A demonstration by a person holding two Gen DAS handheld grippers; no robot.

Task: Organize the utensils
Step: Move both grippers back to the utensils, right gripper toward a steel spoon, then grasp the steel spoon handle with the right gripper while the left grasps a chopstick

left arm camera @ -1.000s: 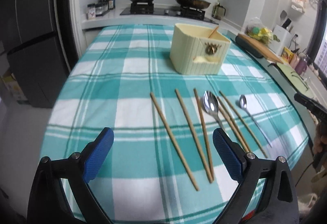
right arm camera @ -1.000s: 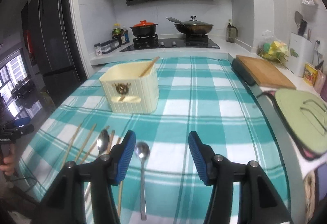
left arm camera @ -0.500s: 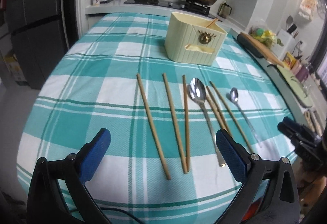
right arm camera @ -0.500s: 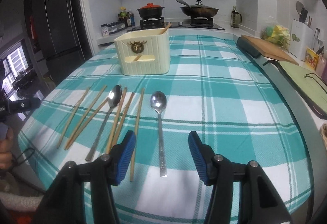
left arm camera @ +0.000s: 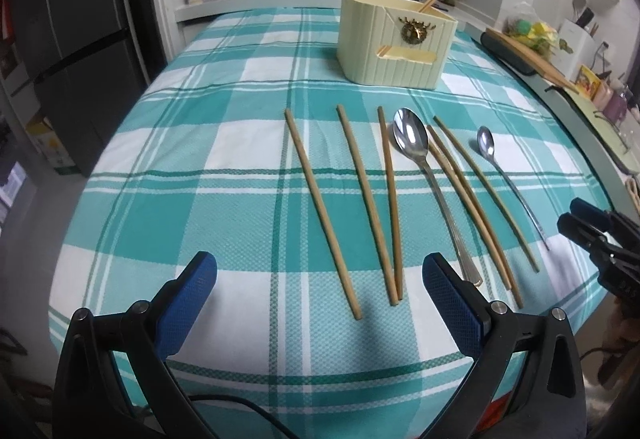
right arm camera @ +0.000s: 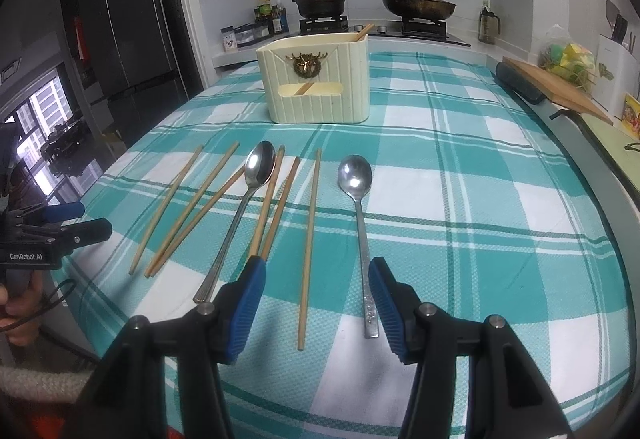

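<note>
Right tool (right arm camera: 316, 303) released, empty, low over worktop (right arm camera: 500, 199). Chopstick (right arm camera: 309, 239) and small spoon (right arm camera: 360, 223) lie between its pads, long axes toward 12, holder (right arm camera: 318, 79) beyond. Left tool (left arm camera: 320, 303) released, farther.

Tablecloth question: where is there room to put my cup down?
Bare tablecloth lies right of the small spoon, and left of the leftmost chopstick. The strip between chopsticks and utensil holder is narrow. The middle is crowded with chopsticks and spoons.
</note>
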